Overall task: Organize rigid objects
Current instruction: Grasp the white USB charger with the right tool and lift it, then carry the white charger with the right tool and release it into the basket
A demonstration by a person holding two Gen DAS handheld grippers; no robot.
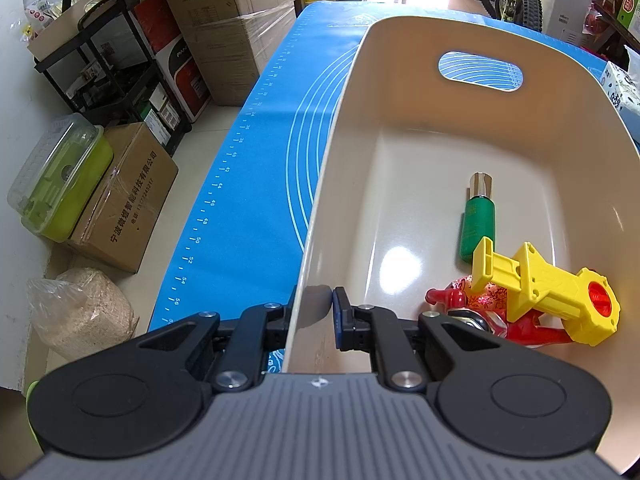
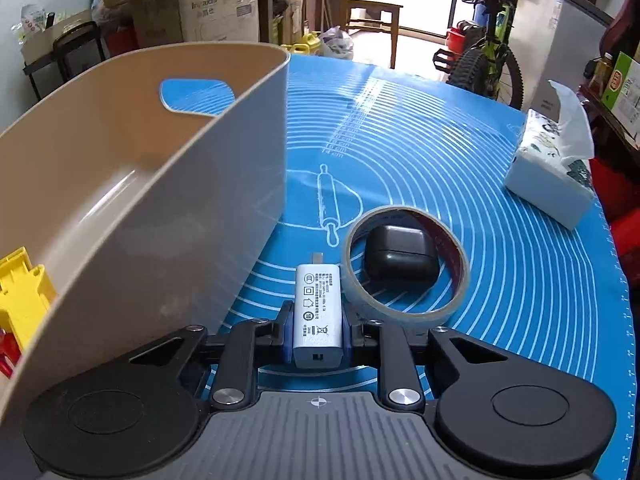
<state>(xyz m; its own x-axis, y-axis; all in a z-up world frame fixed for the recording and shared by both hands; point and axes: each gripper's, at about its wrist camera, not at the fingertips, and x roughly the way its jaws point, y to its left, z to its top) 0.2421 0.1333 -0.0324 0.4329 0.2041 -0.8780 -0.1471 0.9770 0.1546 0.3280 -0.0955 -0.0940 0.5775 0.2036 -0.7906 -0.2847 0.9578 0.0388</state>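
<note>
A beige bin (image 1: 348, 92) stands on the blue mat (image 1: 248, 184). My left gripper (image 1: 314, 312) is shut on the bin's near left wall. Inside lie a green bottle (image 1: 478, 224), a yellow toy (image 1: 544, 288) and a red toy (image 1: 460, 300) under it. In the right wrist view my right gripper (image 2: 318, 328) is shut on a white charger (image 2: 318, 312), just right of the bin (image 2: 180, 200). A tape roll (image 2: 456, 256) lies ahead on the mat (image 2: 520, 280), ringed around a black case (image 2: 400, 258).
A tissue box (image 2: 548, 176) sits at the mat's far right. Cardboard boxes (image 1: 128, 200), a black shelf rack (image 1: 108, 72), a green container (image 1: 60, 184) and a bag of grain (image 1: 80, 312) stand on the floor left of the table. A bicycle (image 2: 484, 52) stands behind.
</note>
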